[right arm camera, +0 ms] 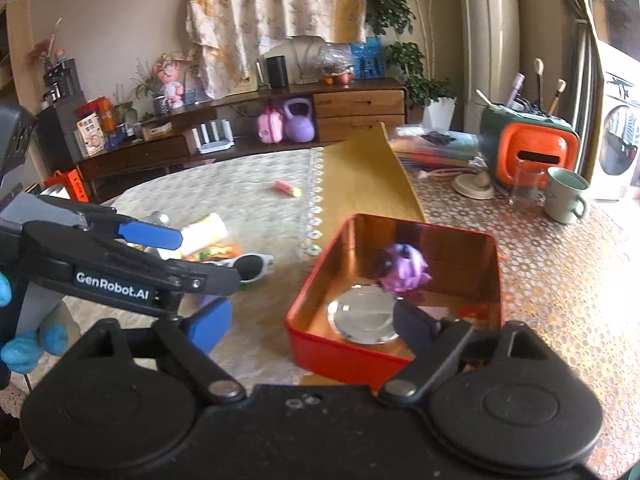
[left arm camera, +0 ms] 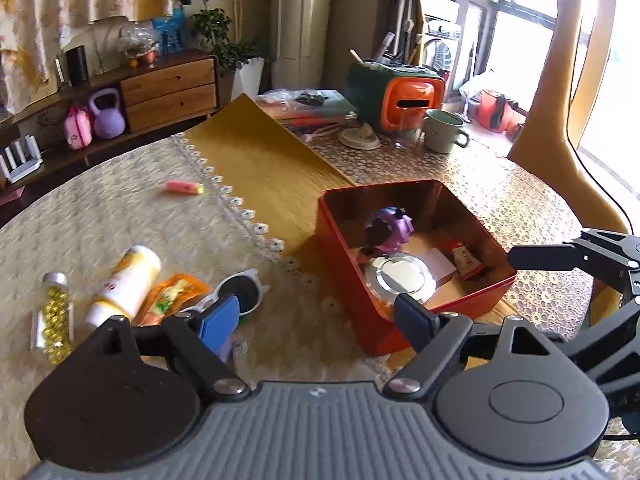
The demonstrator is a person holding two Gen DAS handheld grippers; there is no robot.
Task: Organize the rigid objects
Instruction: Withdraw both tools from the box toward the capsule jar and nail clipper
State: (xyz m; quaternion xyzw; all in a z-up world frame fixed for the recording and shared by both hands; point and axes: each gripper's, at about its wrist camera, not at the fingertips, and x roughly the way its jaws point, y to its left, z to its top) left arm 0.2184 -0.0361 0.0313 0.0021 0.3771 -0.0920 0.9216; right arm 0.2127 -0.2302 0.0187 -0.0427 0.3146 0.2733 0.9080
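Observation:
A red tin box [left arm camera: 372, 332] [right arm camera: 320, 354] stands on the table and holds a purple toy [left arm camera: 390, 228] [right arm camera: 404, 268], a round silver lid [left arm camera: 402, 276] [right arm camera: 362, 316] and a small red packet [left arm camera: 466, 258]. My left gripper [left arm camera: 316, 316] is open and empty, hovering near the box's near-left corner. White sunglasses [left arm camera: 244, 294] [right arm camera: 254, 266], a yellow-and-white bottle [left arm camera: 128, 280], an orange snack packet [left arm camera: 172, 292] and a vial of gold beads [left arm camera: 52, 316] lie left of it. My right gripper [right arm camera: 308, 328] is open and empty above the box's near edge.
A pink eraser-like piece [left arm camera: 185, 187] [right arm camera: 287, 188] lies further back on the lace cloth. A gold mat [left arm camera: 264, 164] runs across the middle. A green mug [left arm camera: 444, 130] [right arm camera: 566, 194], an orange-green container [left arm camera: 396, 98] and books sit at the table's far side.

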